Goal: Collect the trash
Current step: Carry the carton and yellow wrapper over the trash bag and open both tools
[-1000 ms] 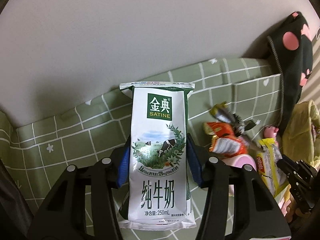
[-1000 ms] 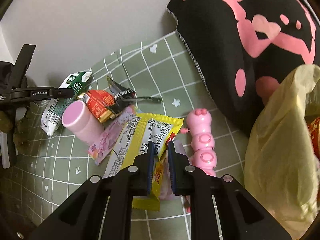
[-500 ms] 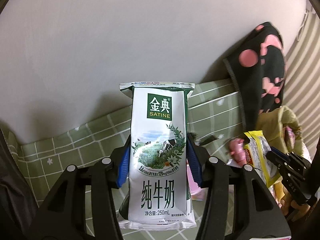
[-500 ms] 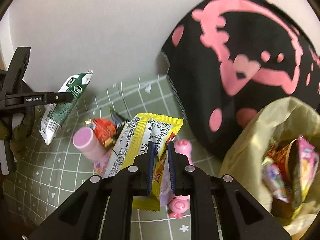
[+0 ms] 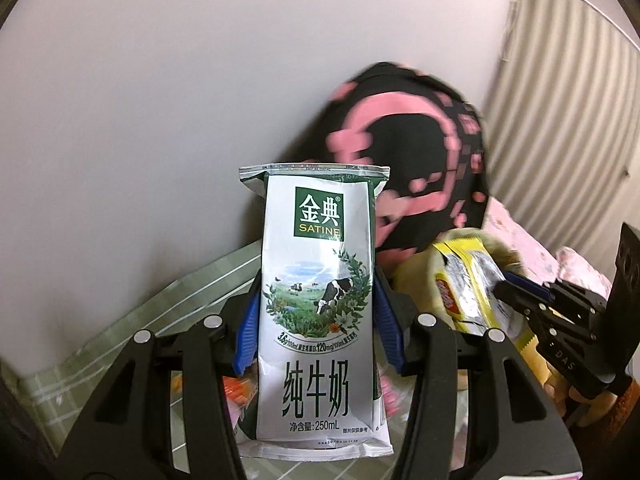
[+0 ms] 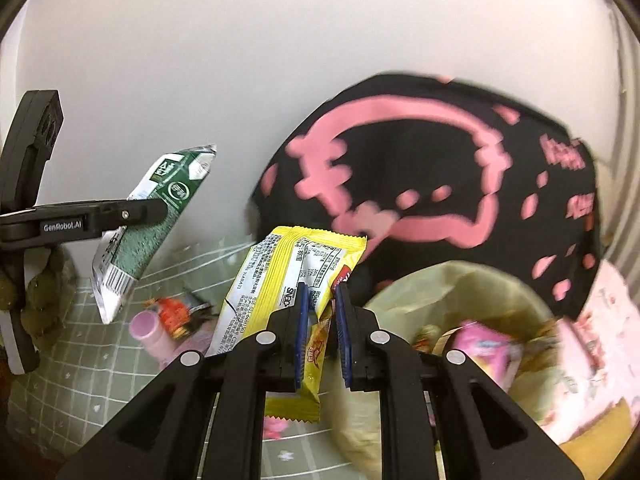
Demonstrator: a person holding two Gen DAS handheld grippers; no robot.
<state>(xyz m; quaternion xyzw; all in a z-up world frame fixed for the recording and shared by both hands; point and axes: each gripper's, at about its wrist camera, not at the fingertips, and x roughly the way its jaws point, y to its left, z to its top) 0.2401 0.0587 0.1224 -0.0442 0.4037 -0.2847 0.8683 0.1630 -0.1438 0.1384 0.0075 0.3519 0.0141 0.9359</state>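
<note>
My left gripper (image 5: pixel 317 308) is shut on a white-and-green milk carton (image 5: pixel 318 280), held upright in the air; the right wrist view shows the same carton (image 6: pixel 160 208) pinched at the far left. A yellow snack wrapper (image 6: pixel 288 276) sits clamped in my right gripper (image 6: pixel 322 312), lifted off the bed, beside the open mouth of a yellowish trash bag (image 6: pixel 472 280) holding several wrappers. In the left wrist view the wrapper (image 5: pixel 468 284) and right gripper (image 5: pixel 508 292) show at the right.
On the green checked sheet (image 6: pixel 80 364) below lie a pink cup (image 6: pixel 150 332), a red wrapper (image 6: pixel 176 312) and other litter. A black cushion with pink print (image 6: pixel 420 184) leans on the pale wall behind the bag. A ribbed curtain (image 5: pixel 560 120) hangs at right.
Both grippers have risen off the bed with their loads and swung right. The cushion and trash bag now fill more of each view; the litter on the sheet has dropped lower and farther away.
</note>
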